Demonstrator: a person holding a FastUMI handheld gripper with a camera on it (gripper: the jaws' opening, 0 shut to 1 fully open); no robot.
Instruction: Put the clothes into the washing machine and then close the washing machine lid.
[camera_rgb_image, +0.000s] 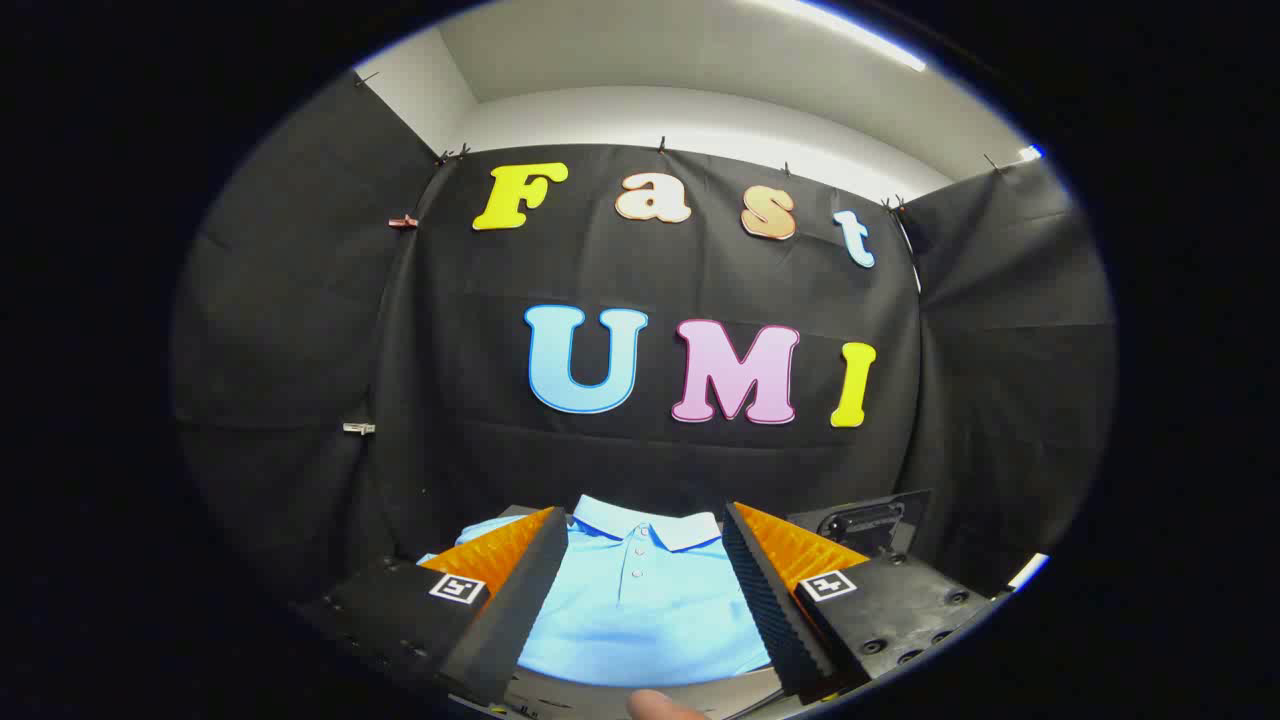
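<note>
A light blue polo shirt (640, 600) lies flat on the surface below and ahead of me, collar toward the black cloth wall, its button placket running down the middle. My gripper (640, 580) hovers above it, open wide, with the shirt showing in the gap between the two fingers and nothing pressed between them. The left finger (510, 600) and the right finger (775, 600) frame the shirt's chest. A dark raised panel (865, 522), possibly the washing machine's lid, stands just beyond the right finger.
Black cloth walls close the booth at the back and on both sides, close behind the shirt. A fingertip of the person's hand (660, 706) shows just under the gripper.
</note>
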